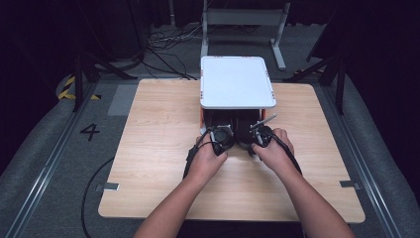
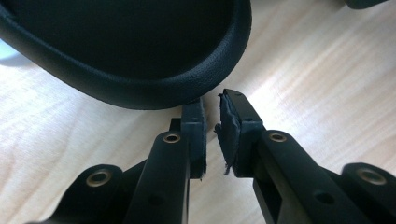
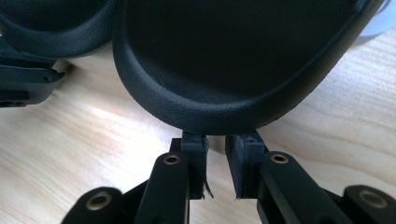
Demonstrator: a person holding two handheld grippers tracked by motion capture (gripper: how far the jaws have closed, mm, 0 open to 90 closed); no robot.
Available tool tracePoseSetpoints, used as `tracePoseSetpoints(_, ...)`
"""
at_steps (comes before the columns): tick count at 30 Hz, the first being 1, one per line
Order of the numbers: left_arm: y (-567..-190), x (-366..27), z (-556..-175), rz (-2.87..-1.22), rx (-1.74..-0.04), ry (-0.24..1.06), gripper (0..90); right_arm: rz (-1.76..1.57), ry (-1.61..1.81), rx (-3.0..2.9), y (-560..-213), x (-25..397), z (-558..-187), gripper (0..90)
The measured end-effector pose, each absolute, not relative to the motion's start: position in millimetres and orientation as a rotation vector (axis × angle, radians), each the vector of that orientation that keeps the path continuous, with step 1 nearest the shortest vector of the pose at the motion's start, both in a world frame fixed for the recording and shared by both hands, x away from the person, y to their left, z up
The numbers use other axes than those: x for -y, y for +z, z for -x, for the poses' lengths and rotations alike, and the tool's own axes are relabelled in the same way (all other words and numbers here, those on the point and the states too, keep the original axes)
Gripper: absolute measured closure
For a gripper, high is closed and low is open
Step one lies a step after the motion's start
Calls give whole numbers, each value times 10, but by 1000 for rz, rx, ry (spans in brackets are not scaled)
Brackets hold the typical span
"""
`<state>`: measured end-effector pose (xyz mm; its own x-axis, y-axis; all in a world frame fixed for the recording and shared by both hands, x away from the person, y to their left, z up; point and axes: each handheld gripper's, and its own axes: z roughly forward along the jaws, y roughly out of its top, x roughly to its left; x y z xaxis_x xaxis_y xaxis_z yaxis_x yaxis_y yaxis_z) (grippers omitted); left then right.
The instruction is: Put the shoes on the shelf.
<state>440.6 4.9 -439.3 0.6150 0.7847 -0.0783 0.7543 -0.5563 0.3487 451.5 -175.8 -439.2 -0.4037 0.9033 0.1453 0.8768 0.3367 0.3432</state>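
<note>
High view: two black shoes side by side on the wooden table (image 1: 148, 148), toes tucked under a raised white tray (image 1: 237, 82), heels facing the person. Left gripper (image 1: 219, 133) at the heel of the left shoe (image 1: 218, 120), right gripper (image 1: 261, 134) at the heel of the right shoe (image 1: 246, 130). Worth keeping both hands level and parallel, so that the pair comes out straight from under the tray without catching its legs.

Left gripper view: jaws parted by a narrow slit, bare wood showing between the pads (image 2: 198, 135), nothing clamped. Tips of the left gripper (image 2: 212, 100) just at the padded rim of the left shoe (image 2: 154, 91), slightly off to its side. Better to widen the jaws first, shift toward the middle of the heel, then slide one pad inside the collar and one outside before squeezing.

Right gripper view: same narrow slit at the right gripper (image 3: 217, 139), nothing held, tips touching or just under the heel rim of the right shoe (image 3: 205, 116), well centred. Left shoe (image 3: 51, 28) and part of the other gripper at the far left. Again: open wider, lift the tips over the rim, bite deep on the heel wall, not on the soft edge alone, to avoid slipping.
</note>
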Motion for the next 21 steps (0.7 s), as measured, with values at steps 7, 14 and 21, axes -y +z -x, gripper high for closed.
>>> tracePoseSetpoints(7,-4327,-56,-4558,-2456,-1277,187,785,-1666,563,-2436,-4368,1752,-4690,776)
tracePoseSetpoints(14,-4322,-78,-4692,-2449,-1310,122,807,-1764,540,-2445,-4393,1781,-4861,774)
tracePoseSetpoints(21,-4274,-166,-4556,-2447,-1253,133,590,-1692,589,-2434,-4338,1874,-4762,720)
